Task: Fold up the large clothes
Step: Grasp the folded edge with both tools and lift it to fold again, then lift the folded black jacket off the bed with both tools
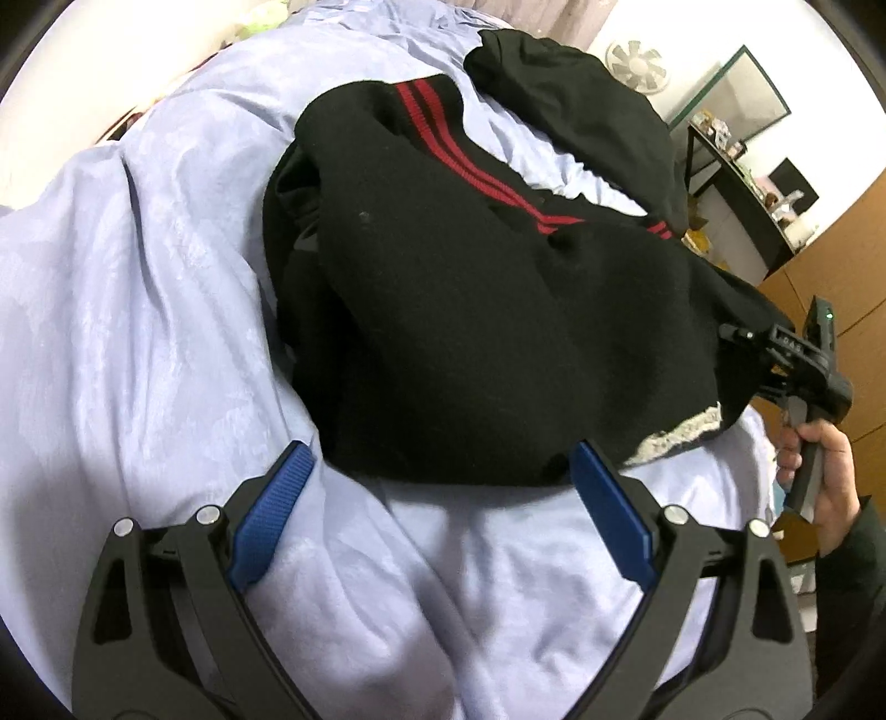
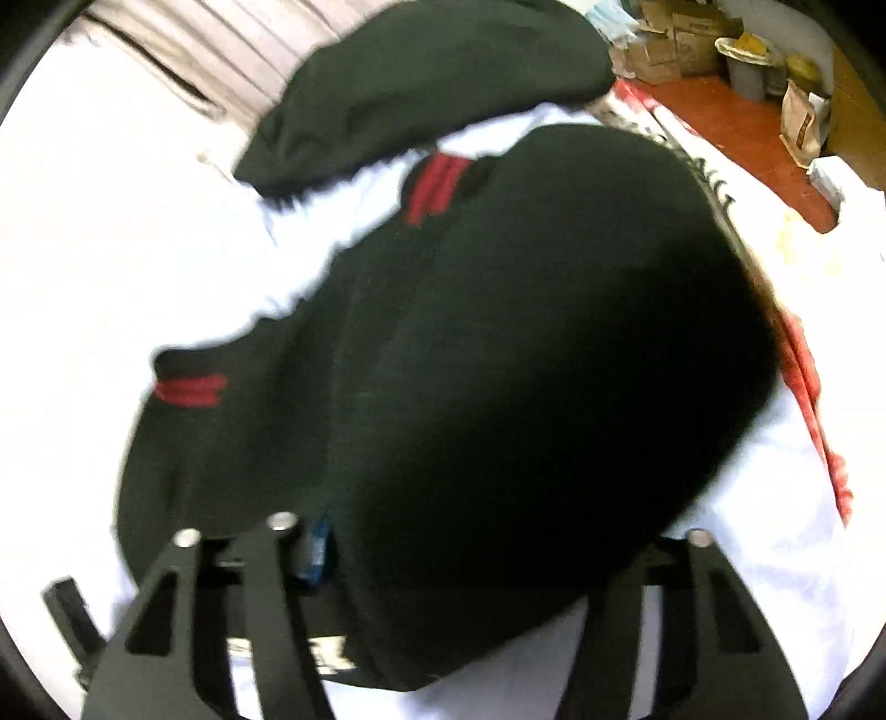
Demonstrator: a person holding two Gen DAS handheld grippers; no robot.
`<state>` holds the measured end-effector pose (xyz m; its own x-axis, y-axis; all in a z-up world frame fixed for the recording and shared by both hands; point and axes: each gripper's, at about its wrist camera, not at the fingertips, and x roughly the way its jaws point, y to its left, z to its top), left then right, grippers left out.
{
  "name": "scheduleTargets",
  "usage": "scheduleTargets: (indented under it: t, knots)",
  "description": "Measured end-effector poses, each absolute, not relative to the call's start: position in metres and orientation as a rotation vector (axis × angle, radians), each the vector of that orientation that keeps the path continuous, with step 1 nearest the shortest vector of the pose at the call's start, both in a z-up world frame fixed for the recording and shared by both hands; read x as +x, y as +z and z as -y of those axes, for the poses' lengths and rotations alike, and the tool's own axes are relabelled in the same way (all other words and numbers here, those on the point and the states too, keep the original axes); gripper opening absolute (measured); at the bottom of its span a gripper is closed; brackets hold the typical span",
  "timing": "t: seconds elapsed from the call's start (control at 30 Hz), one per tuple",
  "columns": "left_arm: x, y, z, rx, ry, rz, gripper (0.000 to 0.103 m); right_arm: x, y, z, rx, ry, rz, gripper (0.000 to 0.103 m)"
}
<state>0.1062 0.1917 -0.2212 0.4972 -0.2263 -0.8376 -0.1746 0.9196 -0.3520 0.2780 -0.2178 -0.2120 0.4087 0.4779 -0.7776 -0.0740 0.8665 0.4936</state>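
A black garment with red stripes [image 1: 470, 321] lies bunched on a pale blue bedsheet [image 1: 138, 332]. My left gripper [image 1: 440, 487] is open with blue pads [image 1: 266, 520], just short of the garment's near edge and touching nothing. My right gripper [image 1: 742, 338] is at the garment's right edge, with cloth gathered at its tip. In the right wrist view the black garment [image 2: 526, 360] covers the right gripper's [image 2: 443, 554] fingers; one blue pad [image 2: 317, 545] shows, and the view is blurred.
A second dark garment [image 1: 576, 105] lies further back on the bed, also in the right wrist view [image 2: 421, 83]. A dark shelf with small items [image 1: 736, 188] and wooden furniture [image 1: 830, 288] stand to the right. Boxes and bags [image 2: 720, 50] sit on the floor.
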Motion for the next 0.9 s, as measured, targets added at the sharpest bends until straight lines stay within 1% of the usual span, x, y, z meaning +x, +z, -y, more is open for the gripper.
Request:
scheduleTargets:
  t: [0.2,0.37,0.47,0.73,0.9]
  knots:
    - [0.104,-0.205,-0.187,-0.619,0.015,-1.058,0.092,0.295,-0.165,0.201,0.426,0.457,-1.058,0.050]
    - [0.099,-0.201,-0.173,-0.817,0.016,-1.047,0.092,0.311,-0.145,0.182,0.396,0.493,-1.062,0.050]
    - [0.103,-0.212,-0.170,-0.908,0.042,-1.043,0.092,0.317,-0.144,0.179,0.399,0.505,-1.066,0.050]
    - [0.137,-0.242,-0.176,-0.970,0.179,-1.013,0.092,0.312,-0.156,0.197,0.431,0.530,-1.076,0.050]
    - [0.168,-0.243,-0.183,-1.012,0.228,-1.021,0.092,0.306,-0.163,0.212,0.456,0.524,-1.080,0.050]
